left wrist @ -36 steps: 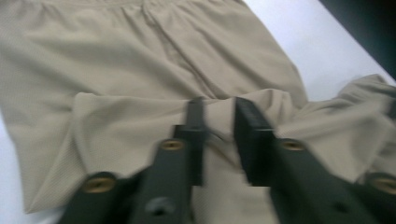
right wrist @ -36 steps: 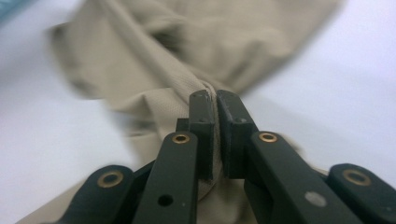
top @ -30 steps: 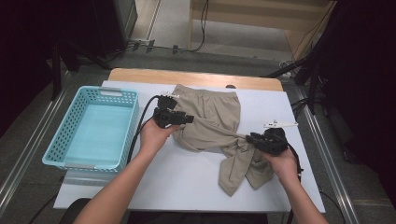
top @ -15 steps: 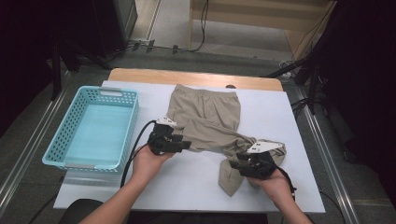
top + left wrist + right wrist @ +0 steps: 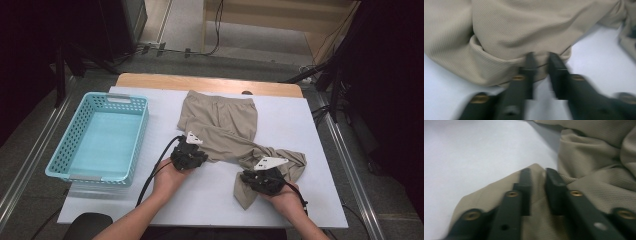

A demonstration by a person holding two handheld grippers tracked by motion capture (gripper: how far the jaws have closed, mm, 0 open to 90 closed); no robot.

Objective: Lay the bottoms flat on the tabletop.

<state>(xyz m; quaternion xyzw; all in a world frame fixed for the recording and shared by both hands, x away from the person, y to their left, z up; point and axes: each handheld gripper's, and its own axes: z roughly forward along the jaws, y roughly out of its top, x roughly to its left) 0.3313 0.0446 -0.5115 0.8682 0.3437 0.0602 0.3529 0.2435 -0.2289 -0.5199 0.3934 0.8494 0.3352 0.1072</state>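
Grippers first, high view: my left gripper [image 5: 194, 156] sat at the lower centre of the frame, closed on the hem of one leg of the beige trousers [image 5: 220, 125], which lay spread from the frame's centre toward the right on the white table [image 5: 310, 130]. My right gripper [image 5: 260, 181] sat at the lower right, closed on the end of the other, twisted leg. The light blue basket [image 5: 100, 137] stood at the left, apart from the cloth. Risk: the twisted leg could stay bunched if I pulled both hems unevenly.

Left gripper view: the jaws had just been closing and were nearly together at the frame's centre, pinching the trousers [image 5: 529, 32] at the folded hem. Only a thin edge was caught; a sharp tug could strip it out.

Right gripper view: the jaws had just been closing on a pointed fold of the trousers [image 5: 596, 182] at mid-frame. The bite was shallow, so the cloth could slip free.

Compared with a second ago, both hands stood lower in the high view, nearer the bottom edge, and the trousers lay flatter and more stretched out.
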